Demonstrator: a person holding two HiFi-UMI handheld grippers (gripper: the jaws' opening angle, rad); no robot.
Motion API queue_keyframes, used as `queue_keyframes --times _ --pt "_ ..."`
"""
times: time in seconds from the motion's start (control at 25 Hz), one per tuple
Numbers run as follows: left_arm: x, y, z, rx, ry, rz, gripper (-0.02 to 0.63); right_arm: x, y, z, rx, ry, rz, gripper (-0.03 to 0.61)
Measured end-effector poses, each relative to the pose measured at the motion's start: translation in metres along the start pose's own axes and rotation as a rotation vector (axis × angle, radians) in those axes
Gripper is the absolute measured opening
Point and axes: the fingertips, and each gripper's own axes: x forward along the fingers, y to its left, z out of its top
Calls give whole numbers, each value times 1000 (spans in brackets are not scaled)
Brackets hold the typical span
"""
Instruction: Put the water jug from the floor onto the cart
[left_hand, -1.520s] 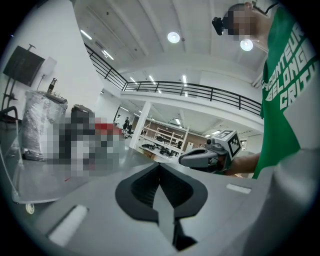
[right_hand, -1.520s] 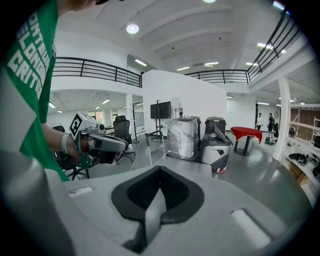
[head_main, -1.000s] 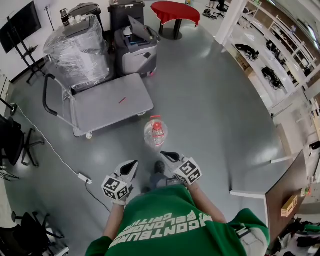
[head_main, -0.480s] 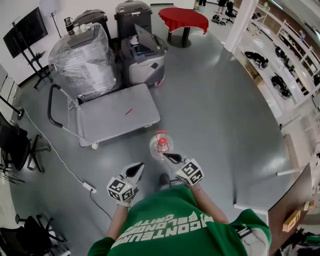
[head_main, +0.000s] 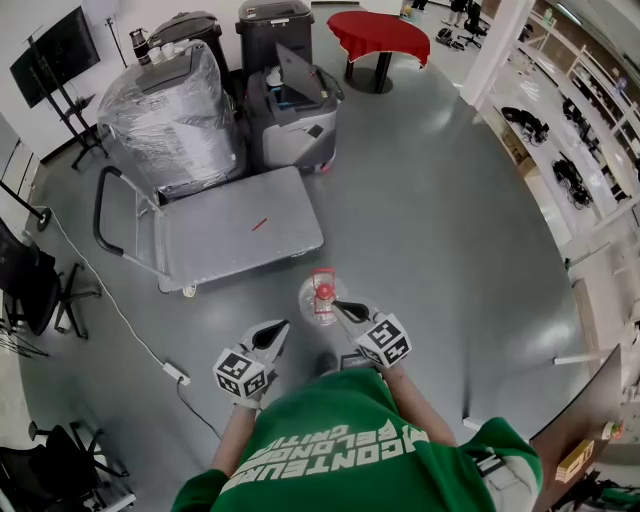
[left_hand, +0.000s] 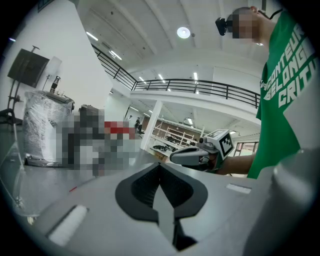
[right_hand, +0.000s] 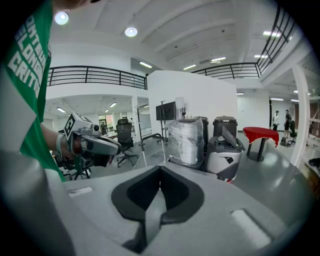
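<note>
Far left, the cart (head_main: 240, 238) stands with its flat deck bare and its push handle at the left end. That leaves the long near edge free as a landing spot. Next along is the left gripper (head_main: 278, 330), jaws pressed together with nothing in them, held out low and aimed toward the cart's near right corner. Then the water jug (head_main: 322, 298): upright on the floor, red cap up, just off that same corner and untouched. Rightmost is the right gripper (head_main: 345, 308), also closed and empty, its tip just beside the jug in the head view. One gripper either side looks to me like the set-up for a two-sided lift, and both must open first.
</note>
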Motion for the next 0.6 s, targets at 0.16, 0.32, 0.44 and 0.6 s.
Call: queue_keyframes --times 0.16,0.32,0.44,0.6 --pt "15 8 7 -4 -5 9 11 8 -15 4 -6 5 18 -9" --pt "26 16 14 -7 -7 16 11 16 -29 10 -18 10 29 -9" --pt "33 21 18 -7 0 20 11 22 -39 13 -21 11 39 -9" --pt "39 30 22 2 14 25 11 31 -50 7 -19 25 53 -9"
